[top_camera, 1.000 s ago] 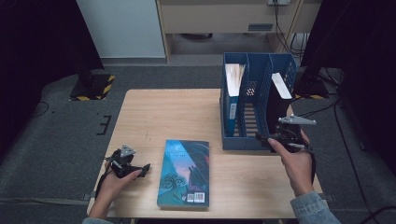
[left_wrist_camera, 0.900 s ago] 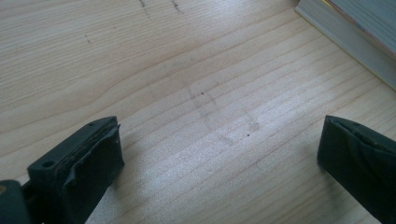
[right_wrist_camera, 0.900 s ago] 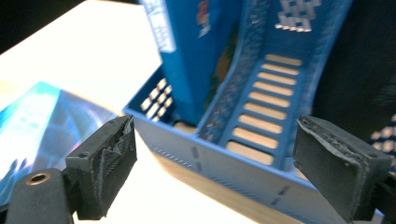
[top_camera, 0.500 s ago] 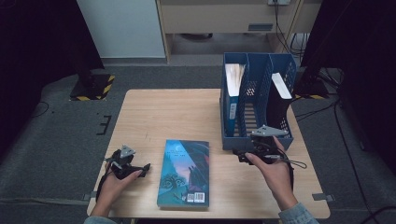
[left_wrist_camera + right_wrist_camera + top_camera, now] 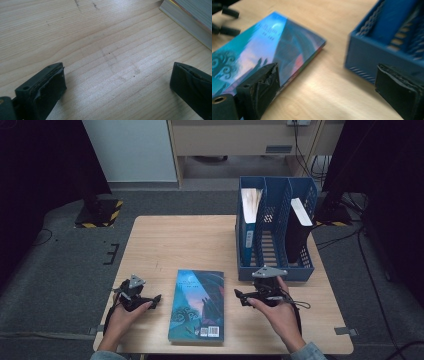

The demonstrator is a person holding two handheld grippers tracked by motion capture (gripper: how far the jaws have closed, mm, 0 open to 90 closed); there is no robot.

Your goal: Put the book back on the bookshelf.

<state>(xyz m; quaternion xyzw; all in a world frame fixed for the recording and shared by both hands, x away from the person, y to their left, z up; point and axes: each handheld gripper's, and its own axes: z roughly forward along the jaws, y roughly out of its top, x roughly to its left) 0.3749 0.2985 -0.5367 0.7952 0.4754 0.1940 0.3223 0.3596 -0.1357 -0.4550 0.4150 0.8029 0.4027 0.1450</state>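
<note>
The right gripper had come down and across from beside the blue file rack, where it had been a second before, to the bare wood between that rack and the book, and its jaws had just been opening, with nothing between them. They stood wide apart, pointing toward the book's near long edge, close beside it but not touching. In the right gripper view the book lay flat on the table, its blue-green cover facing up, one corner reaching toward the rack's front wall with a strip of wood between them. The book itself had not shifted; it lay near the person's edge of the table, between the two hands. The left gripper had kept its place to the left of the book, held low over the wood in the person's left hand. Its jaws were also spread wide and empty, and in the left gripper view the book's page edge showed at the upper right, well clear of them. In the rack a pale-spined binder stood upright in the left compartment and a dark one leaned in the right.
</note>
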